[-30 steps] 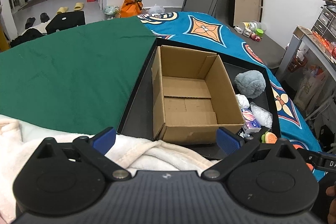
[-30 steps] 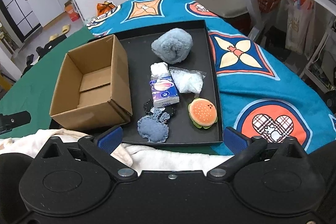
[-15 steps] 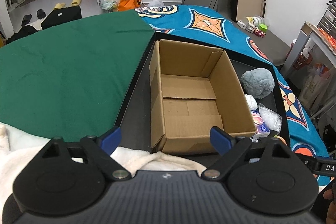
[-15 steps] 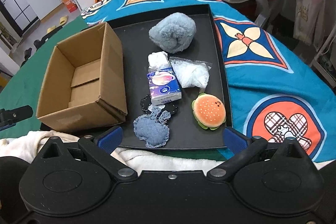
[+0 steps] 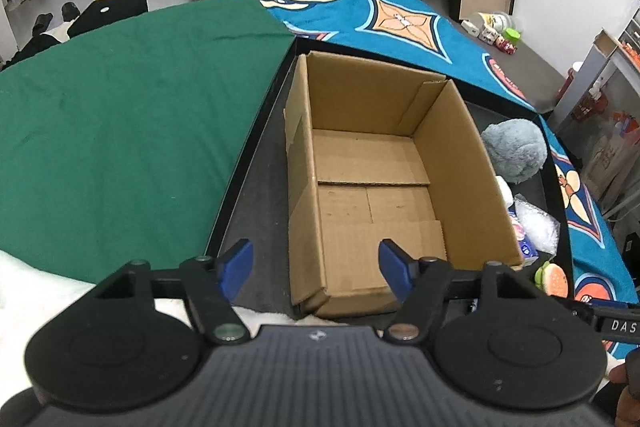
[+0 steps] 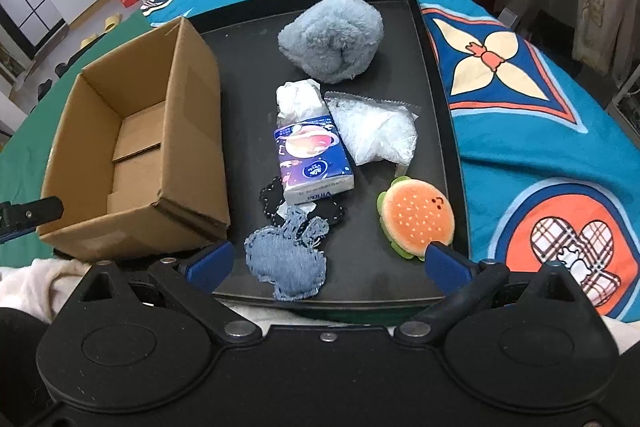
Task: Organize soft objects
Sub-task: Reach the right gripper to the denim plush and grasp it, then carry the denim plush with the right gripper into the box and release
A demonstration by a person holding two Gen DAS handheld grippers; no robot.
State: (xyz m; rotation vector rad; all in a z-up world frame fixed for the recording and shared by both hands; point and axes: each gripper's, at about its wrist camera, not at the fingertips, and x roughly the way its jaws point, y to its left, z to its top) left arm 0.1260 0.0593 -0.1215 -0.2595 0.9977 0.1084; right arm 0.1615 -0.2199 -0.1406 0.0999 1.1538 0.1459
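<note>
Two tools hovered over the tray (image 6: pixel 434 75): the left tool (image 5: pixel 316 263), closing on nothing, faced the cardboard box (image 5: pixel 384 183); the right tool (image 6: pixel 326 263), open, framed the denim patch (image 6: pixel 288 259).

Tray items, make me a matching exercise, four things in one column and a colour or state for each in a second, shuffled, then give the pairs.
Things:
1. cardboard box
2. burger plush
3. fluffy ball
4. tissue pack

Descriptions:
A. pale blue-grey and furry
B. open on top, nothing inside
C. orange bun with a green edge
D. purple, printed with planets

Pairs: 1-B, 2-C, 3-A, 4-D
</note>
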